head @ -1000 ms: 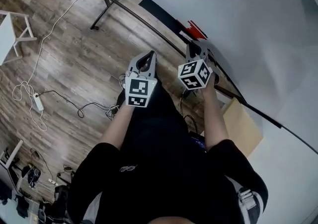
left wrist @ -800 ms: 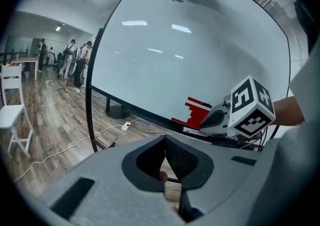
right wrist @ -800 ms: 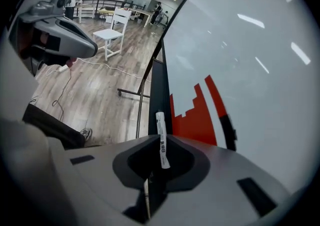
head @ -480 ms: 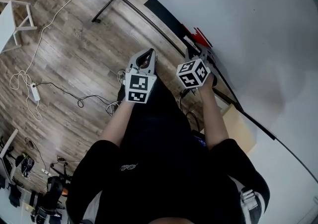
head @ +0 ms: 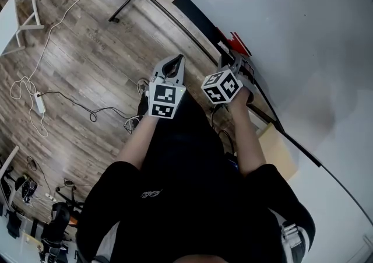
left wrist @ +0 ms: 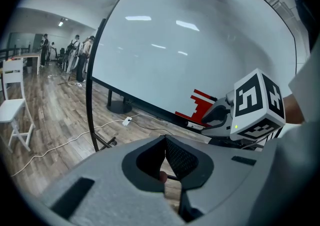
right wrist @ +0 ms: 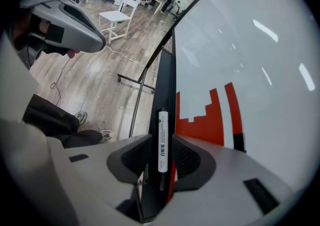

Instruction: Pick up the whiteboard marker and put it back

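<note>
White cylindrical whiteboard marker (right wrist: 162, 130) lies on the black board ledge (right wrist: 166, 79), between the right claw (right wrist: 161, 143), just opened wide, gripping nothing. Left claw (left wrist: 165, 142) closed, empty. Return judged complete; withdrawal remains.

Whiteboard tray (right wrist: 165, 84) — white marker (right wrist: 163, 140) lies lengthwise on it. Wood floor (head: 76, 52) w/ cables (head: 93, 117), power strip (head: 39, 103).
</note>
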Demonstrator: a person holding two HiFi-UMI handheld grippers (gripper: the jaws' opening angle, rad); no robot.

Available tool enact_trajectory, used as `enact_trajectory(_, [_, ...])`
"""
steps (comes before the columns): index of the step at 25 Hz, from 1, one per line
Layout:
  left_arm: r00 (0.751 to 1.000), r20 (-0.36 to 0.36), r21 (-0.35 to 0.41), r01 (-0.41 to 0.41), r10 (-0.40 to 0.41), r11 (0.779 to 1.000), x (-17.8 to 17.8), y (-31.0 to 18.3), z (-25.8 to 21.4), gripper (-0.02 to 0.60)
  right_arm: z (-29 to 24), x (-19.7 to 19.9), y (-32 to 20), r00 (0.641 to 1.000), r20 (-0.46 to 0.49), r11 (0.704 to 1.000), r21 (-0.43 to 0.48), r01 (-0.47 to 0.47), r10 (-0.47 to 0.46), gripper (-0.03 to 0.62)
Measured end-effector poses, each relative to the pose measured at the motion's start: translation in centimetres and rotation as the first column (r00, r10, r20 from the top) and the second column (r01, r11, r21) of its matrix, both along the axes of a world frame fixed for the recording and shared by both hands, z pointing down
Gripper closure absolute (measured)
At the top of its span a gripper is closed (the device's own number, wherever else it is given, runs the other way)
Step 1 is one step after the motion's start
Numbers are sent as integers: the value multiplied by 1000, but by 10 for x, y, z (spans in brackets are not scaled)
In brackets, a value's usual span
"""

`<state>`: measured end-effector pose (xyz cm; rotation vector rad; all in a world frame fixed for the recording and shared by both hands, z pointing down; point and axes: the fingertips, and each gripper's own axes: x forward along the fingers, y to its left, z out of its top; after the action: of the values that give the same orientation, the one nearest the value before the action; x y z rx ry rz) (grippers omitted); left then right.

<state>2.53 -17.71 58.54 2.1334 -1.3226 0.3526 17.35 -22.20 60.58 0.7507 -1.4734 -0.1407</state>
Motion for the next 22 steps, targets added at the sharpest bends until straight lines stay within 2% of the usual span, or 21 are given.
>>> enact_trajectory(12, [1000,0,-25,6,-6,1000,-4,7,10,577,7,3,-7,997,-74,1000,0,30,-30,493])
enact_trajectory(18, [1000,8,-36,14,-14,999,-6,6,14,577,16,9,-13,996,-91,1000,-23,-11,8,542])
enact_trajectory(22, [1000,10,-43,19,-18,999,-9,3,16,576,15,8,-14,996,-92,1000,-23,-14,12,542])
